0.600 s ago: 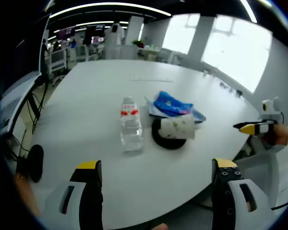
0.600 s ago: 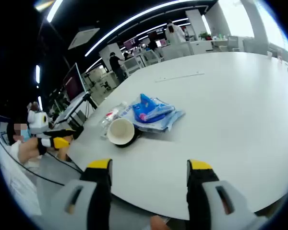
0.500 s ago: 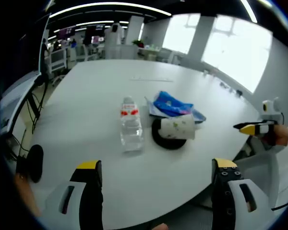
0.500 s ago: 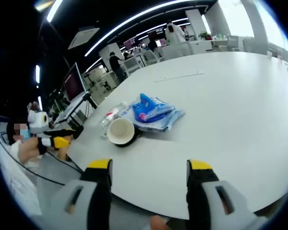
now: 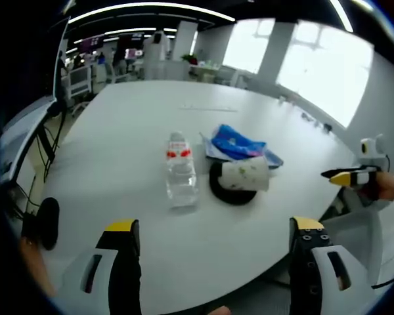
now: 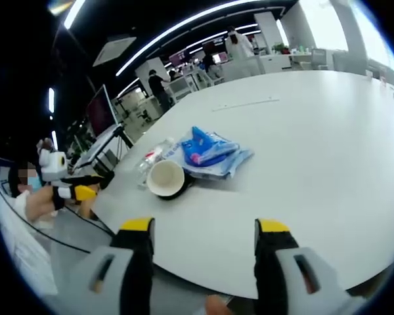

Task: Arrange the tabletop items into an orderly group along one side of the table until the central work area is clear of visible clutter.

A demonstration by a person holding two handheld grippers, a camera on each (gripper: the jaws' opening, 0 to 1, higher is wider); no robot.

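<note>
On the white table [image 5: 131, 131] lies a clear plastic bottle [image 5: 180, 174] with a red label, on its side. To its right a paper cup [image 5: 246, 174] lies tipped on a black round lid [image 5: 228, 192]. Behind them sits a blue wipes packet [image 5: 239, 144]. My left gripper [image 5: 213, 233] hangs open before the table's near edge, nothing between its jaws. The right gripper [image 5: 347, 176] comes in from the right edge. In the right gripper view the cup [image 6: 166, 178], the packet [image 6: 209, 152] and the bottle [image 6: 151, 160] lie ahead of my open right gripper [image 6: 202, 233]; the left gripper [image 6: 75, 193] shows at the left.
A thin strip [image 5: 207, 109] lies far back on the table [image 6: 328, 131]. Desks, monitors and people stand beyond the far edge. A black round object [image 5: 47, 222] sits off the table's left side. Bright windows fill the upper right.
</note>
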